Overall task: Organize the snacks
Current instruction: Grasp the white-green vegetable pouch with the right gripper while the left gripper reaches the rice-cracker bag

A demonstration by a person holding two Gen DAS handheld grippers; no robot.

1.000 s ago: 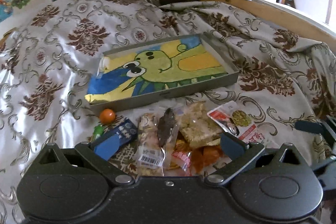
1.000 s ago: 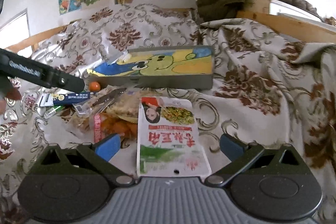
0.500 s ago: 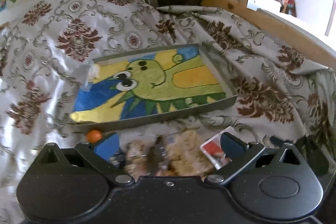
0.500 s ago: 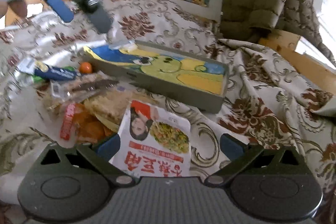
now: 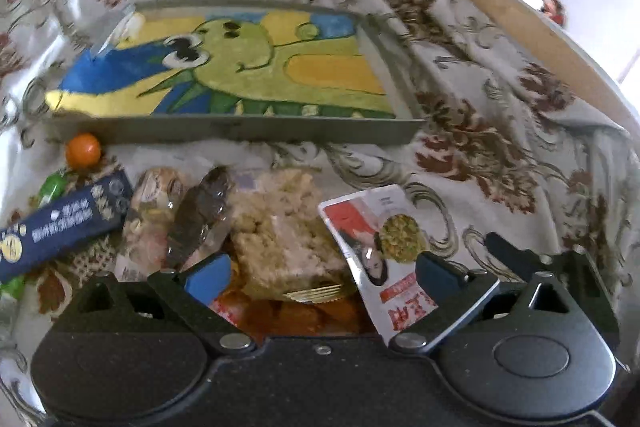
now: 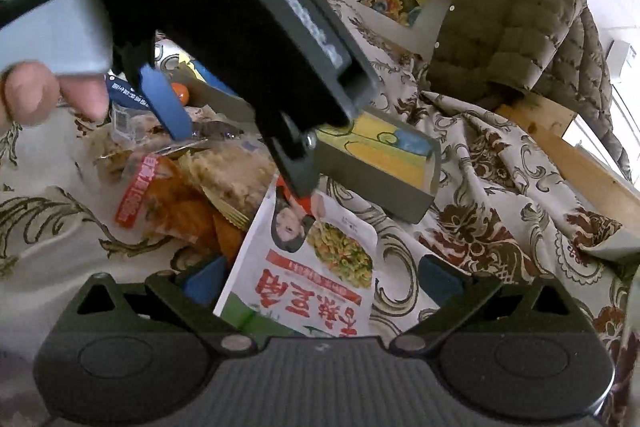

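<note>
A pile of snacks lies on the bedspread before a grey tray [image 5: 240,131] with a green cartoon on its floor. In the pile are a pale rice-cake pack [image 5: 276,227], a white and red pouch [image 5: 380,235], a dark blue bar [image 5: 60,223], a clear wrapped snack [image 5: 200,215] and an orange ball [image 5: 83,149]. My left gripper [image 5: 320,273] is open and hovers over the rice-cake pack. My right gripper [image 6: 320,279] is open around the pouch [image 6: 316,267]. The left gripper's fingers [image 6: 168,107] show above the pile in the right wrist view.
An orange crisp bag [image 6: 176,203] lies under the rice-cake pack. The tray [image 6: 380,187] is empty. A green quilted jacket [image 6: 508,27] hangs at the back. A wooden bed edge [image 6: 580,163] runs along the right. Posters hang on the wall behind.
My left gripper has dropped down and forward over the snack pile. It now fills the upper left of the right wrist view. My right gripper has edged closer to the pouch.
</note>
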